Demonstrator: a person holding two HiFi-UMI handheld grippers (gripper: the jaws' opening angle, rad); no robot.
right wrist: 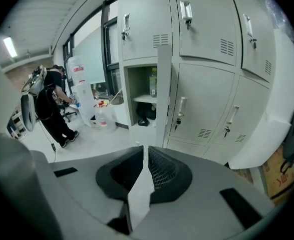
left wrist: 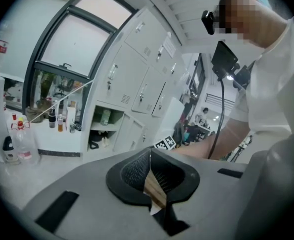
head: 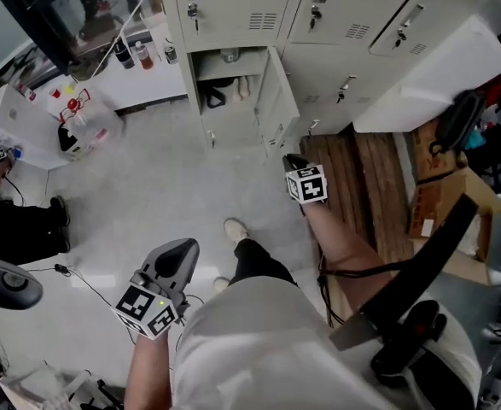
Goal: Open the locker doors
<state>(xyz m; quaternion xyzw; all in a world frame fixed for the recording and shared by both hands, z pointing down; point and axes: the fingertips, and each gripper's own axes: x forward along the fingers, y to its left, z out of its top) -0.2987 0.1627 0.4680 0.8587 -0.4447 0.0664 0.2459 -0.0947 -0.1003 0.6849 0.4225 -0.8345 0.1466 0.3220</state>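
Locker door (head: 280, 101) in the lower row stands swung open in the head view. The neighbouring door (head: 327, 109) and the upper row are shut. Left tool (head: 180, 250) and right tool (head: 294, 161) both hang clear of the bank.

Left gripper view: left tool (left wrist: 150, 151) jaws together, empty.

Right gripper view: right tool (right wrist: 145, 151) jaws all but together with a thin slit between them, nothing in it. It faces the open door's edge and the neighbouring door's handle (right wrist: 181, 106).

Judgement: between doors. Next, spread the right jaws and take that handle.

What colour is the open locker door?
The open locker door is pale grey; clearest in the right gripper view.
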